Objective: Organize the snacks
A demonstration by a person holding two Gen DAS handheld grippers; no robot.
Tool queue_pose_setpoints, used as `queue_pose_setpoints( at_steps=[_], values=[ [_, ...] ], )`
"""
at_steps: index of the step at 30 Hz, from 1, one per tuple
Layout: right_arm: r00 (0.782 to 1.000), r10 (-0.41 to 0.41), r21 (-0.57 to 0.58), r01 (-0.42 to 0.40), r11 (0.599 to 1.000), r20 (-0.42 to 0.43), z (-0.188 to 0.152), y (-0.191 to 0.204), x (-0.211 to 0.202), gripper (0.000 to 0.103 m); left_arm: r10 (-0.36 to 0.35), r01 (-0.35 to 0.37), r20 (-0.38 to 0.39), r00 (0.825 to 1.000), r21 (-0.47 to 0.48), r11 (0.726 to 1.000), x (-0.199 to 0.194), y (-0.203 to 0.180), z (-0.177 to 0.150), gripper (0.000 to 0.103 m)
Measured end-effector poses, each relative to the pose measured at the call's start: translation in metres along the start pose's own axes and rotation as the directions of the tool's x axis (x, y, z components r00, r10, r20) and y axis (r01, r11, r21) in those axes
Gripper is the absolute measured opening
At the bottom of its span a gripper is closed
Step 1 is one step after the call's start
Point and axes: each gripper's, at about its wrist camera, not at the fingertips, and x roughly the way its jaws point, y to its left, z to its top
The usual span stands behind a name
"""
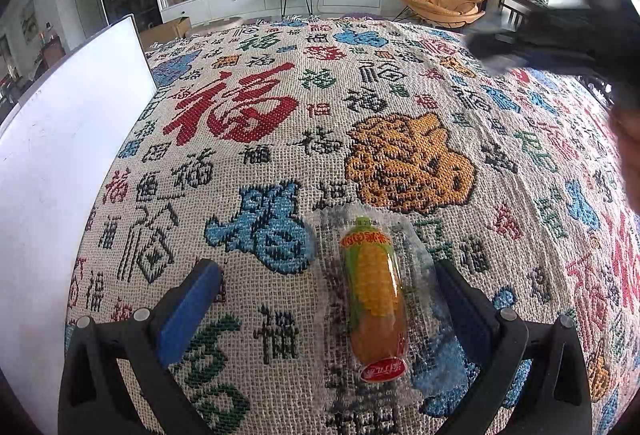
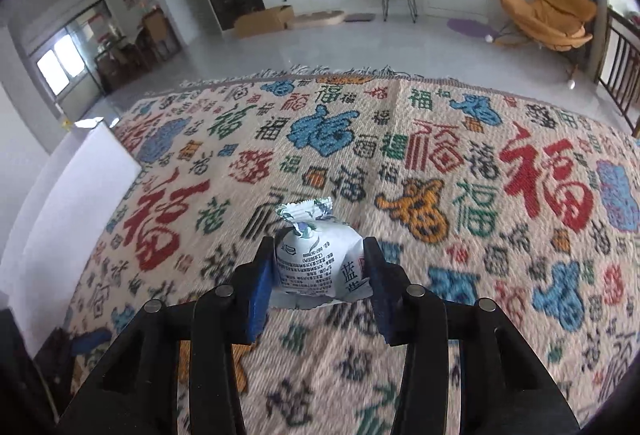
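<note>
A corn-printed sausage snack [image 1: 374, 295] in clear wrap lies on the patterned cloth [image 1: 280, 123], between my left gripper's [image 1: 326, 279] open blue fingers, closer to the right pad [image 1: 460, 299]. My right gripper [image 2: 318, 267] is shut on a white wrapped snack packet [image 2: 316, 259] with blue print and holds it above the cloth [image 2: 400, 163]. The right gripper also shows as a blurred dark shape in the left wrist view [image 1: 560, 31] at upper right.
A white box [image 1: 60, 163] stands at the cloth's left edge; it also shows in the right wrist view [image 2: 80, 195]. Beyond the fringed far edge are floor, a TV stand, and an orange chair [image 2: 548, 11].
</note>
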Motion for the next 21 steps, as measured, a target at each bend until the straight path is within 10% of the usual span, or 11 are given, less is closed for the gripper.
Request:
queue_pose_setpoints(
  at_steps=[11, 21],
  values=[
    [0.988, -0.152, -0.021, 0.151, 0.988, -0.029, -0.163, 0.016, -0.074, 0.047, 0.000, 0.000, -0.001, 1.000, 0.001, 1.000, 0.001, -0.001, 0.000, 0.103],
    [0.977, -0.212, -0.094, 0.212, 0.973, 0.006, -0.168, 0.024, -0.070, 0.069, 0.000, 0.000, -0.002, 1.000, 0.000, 1.000, 0.001, 0.000, 0.000, 0.103]
  ],
)
